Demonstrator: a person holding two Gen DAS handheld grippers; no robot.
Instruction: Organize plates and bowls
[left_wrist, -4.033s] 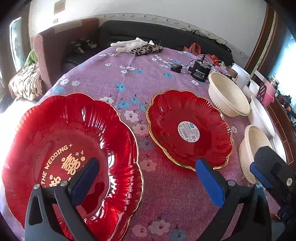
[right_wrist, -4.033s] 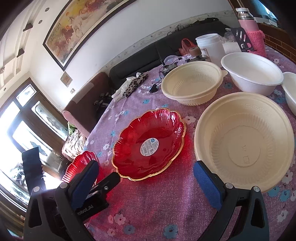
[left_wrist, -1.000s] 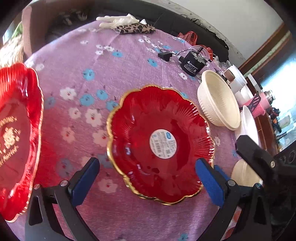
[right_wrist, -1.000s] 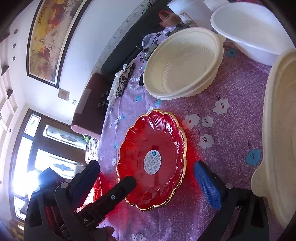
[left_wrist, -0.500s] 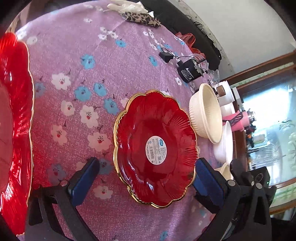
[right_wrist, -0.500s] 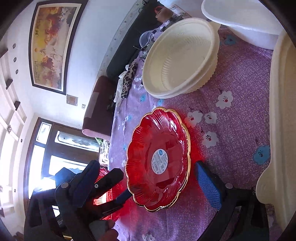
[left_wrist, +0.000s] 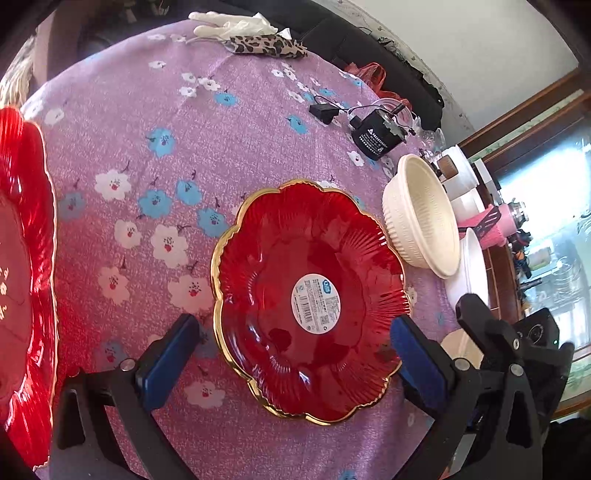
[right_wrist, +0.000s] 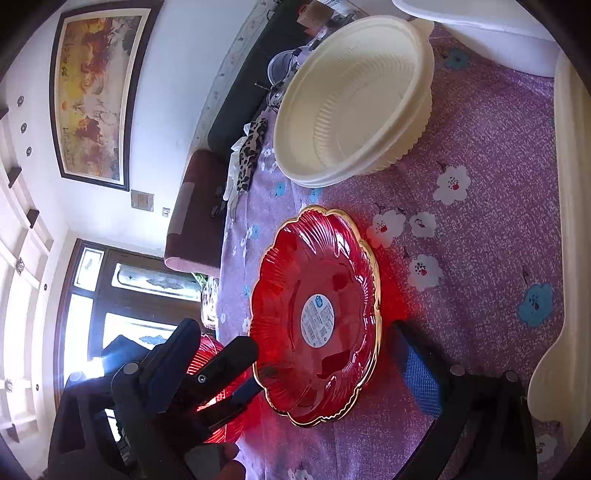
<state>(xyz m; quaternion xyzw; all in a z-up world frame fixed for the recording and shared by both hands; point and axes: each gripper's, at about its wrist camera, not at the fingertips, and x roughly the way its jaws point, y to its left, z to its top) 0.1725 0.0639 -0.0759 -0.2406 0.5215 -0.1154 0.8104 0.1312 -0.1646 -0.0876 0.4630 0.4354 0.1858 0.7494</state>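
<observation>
Now both hand-held grippers (left_wrist: 291, 354) (right_wrist: 295, 365) gape, flanking the red plate (left_wrist: 310, 295).

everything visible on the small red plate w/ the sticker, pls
The small red plate is translucent red, glass or plastic by its look, with a scalloped gold rim and ribbed, petal-like walls. A round white barcode sticker sits at its centre. It lies flat and empty on the purple floral tablecloth, framed by the open left gripper, untouched as far as visible.
</observation>
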